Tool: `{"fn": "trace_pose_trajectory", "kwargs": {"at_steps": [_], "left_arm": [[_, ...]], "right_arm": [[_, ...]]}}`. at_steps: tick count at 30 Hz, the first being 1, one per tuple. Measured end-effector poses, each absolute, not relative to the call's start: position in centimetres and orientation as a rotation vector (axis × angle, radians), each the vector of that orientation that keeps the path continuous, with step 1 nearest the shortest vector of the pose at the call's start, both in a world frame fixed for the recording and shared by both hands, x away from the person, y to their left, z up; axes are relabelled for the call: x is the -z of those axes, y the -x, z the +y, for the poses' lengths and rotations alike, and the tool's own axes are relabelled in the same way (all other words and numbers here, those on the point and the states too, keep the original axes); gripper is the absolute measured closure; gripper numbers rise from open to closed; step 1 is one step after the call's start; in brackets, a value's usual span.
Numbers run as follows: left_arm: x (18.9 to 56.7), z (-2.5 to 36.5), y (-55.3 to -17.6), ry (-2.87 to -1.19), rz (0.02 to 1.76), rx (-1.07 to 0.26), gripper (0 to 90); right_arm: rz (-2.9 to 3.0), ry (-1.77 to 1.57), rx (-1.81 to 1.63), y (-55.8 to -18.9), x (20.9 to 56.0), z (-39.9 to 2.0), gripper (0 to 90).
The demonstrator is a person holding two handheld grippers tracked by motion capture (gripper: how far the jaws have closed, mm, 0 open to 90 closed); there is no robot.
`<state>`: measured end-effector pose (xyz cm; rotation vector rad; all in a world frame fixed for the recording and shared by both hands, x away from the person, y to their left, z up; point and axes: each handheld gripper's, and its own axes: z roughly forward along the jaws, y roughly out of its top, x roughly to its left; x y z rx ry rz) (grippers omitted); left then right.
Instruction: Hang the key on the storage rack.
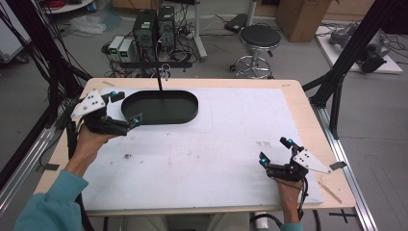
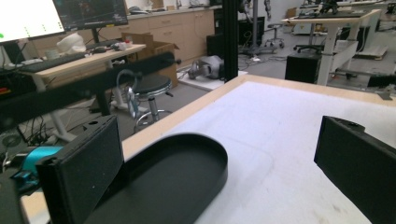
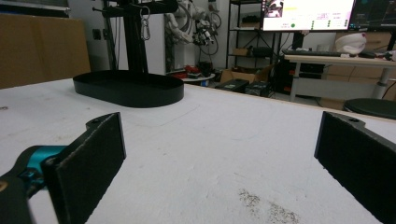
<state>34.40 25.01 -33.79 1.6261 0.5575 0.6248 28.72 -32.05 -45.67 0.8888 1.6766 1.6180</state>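
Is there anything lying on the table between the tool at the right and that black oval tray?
No. In the high view, only bare white mat stretches from the right tool to the black tray, apart from faint smudges.

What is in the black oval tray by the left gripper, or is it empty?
Empty. The black oval tray shows a bare dark floor in the high view and the left gripper view; a thin post rises from its far edge. The left gripper stands open beside it.

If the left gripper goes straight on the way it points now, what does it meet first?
Probably the black oval tray. The left gripper is open, with its jaws at the tray's near end. In the left gripper view the tray lies just ahead; exact depth is unclear.
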Motion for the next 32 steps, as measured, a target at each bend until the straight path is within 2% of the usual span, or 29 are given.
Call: {"fn": "trace_pose_trajectory", "kwargs": {"at_steps": [11, 19, 32], "left_arm": [[40.6, 28.0, -29.2, -1.517, 0.652, -0.631, 1.7], [44.3, 28.4, -27.7, -1.518, 0.669, -0.676, 1.7], [45.7, 28.7, -27.2, -1.452, 0.665, -0.699, 1.7]], "right_arm": [[1.675, -0.883, -1.618, -28.7, 45.7, -32.0, 1.1], [1.678, -0.879, -1.615, -28.6, 45.7, -32.0, 1.1], [1.693, -0.876, -1.596, -28.7, 45.6, -31.8, 1.1]]}}
